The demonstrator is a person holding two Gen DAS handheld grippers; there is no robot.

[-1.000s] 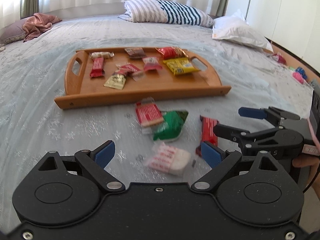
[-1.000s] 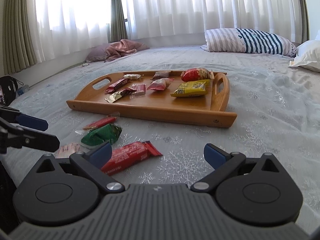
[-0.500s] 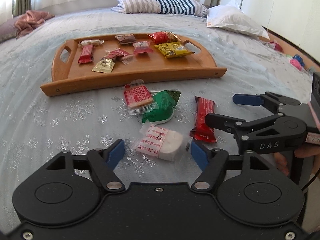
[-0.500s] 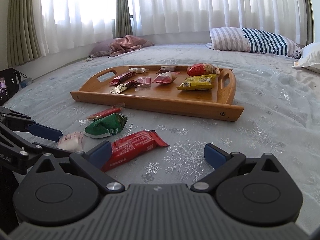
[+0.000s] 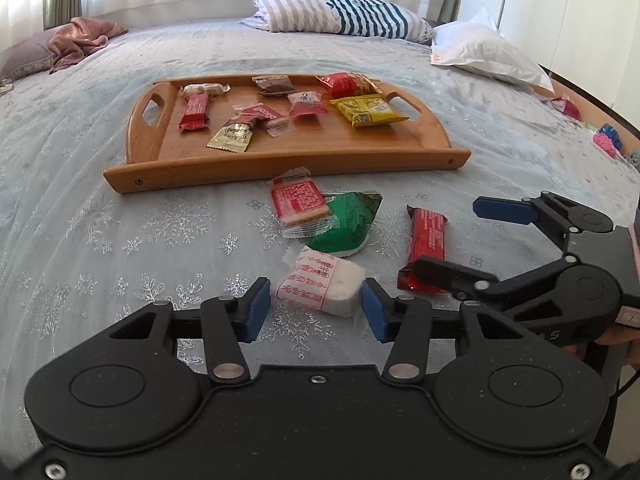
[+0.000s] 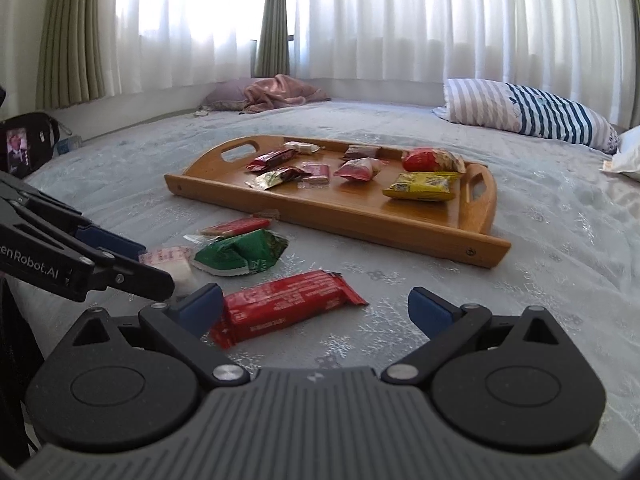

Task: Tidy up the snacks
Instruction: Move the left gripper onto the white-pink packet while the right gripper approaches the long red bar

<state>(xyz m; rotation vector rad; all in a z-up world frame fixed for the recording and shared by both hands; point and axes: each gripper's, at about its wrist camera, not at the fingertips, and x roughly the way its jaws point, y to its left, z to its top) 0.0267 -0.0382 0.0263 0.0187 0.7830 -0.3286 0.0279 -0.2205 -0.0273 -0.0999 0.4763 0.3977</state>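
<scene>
A wooden tray [image 5: 280, 160] with several wrapped snacks lies on the bed; it also shows in the right wrist view [image 6: 360, 216]. Loose on the bedspread in front of it lie a white-and-pink packet [image 5: 320, 284], a green packet [image 5: 344, 224], a red square packet [image 5: 298, 204] and a red bar [image 5: 428, 240]. My left gripper [image 5: 314, 308] is open, its pads on either side of the white packet, apart from it. My right gripper [image 6: 316, 308] is open, with the red bar [image 6: 288, 304] between its fingers near the left pad.
Striped pillow [image 5: 336, 12] and white pillow [image 5: 488, 52] lie at the far end of the bed. A pink blanket [image 5: 80, 40] is at the far left. Small toys [image 5: 604, 140] sit at the bed's right edge. A dark bag [image 6: 28, 144] stands at the left.
My left gripper has moved forward and narrowed around the white packet. My right gripper has moved forward toward the red bar, which now lies between its fingers.
</scene>
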